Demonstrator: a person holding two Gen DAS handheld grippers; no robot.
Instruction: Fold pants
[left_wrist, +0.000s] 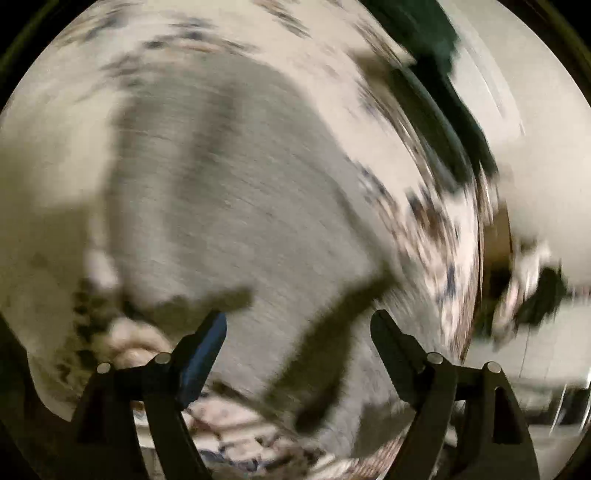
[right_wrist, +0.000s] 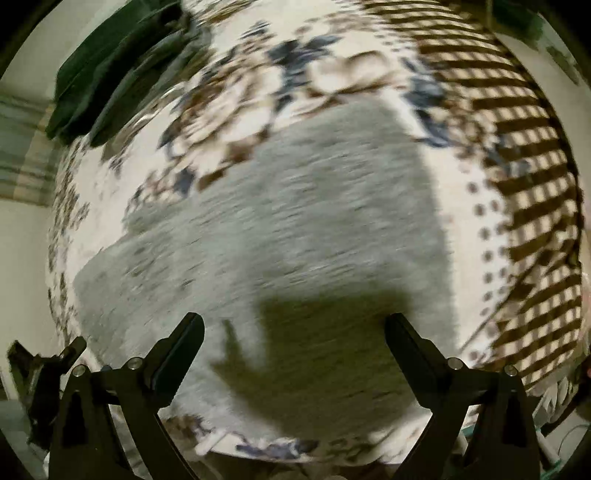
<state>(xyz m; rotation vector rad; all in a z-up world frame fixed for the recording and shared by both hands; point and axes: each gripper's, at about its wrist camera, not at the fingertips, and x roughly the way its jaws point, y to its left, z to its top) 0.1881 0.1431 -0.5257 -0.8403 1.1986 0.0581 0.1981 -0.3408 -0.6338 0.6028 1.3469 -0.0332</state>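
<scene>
Grey pants (left_wrist: 229, 192) lie spread flat on a patterned cloth; both views are motion-blurred. In the right wrist view the pants (right_wrist: 295, 229) fill the middle. My left gripper (left_wrist: 299, 321) is open and empty, held above the pants' near part. My right gripper (right_wrist: 293, 325) is open and empty, also above the pants, casting a dark shadow on them. Neither gripper touches the fabric as far as I can tell.
The cloth (right_wrist: 258, 85) under the pants is white with blue and brown flowers and a brown checked border (right_wrist: 532, 177). A dark green garment (right_wrist: 110, 70) lies at the far left edge; it also shows in the left wrist view (left_wrist: 443, 92).
</scene>
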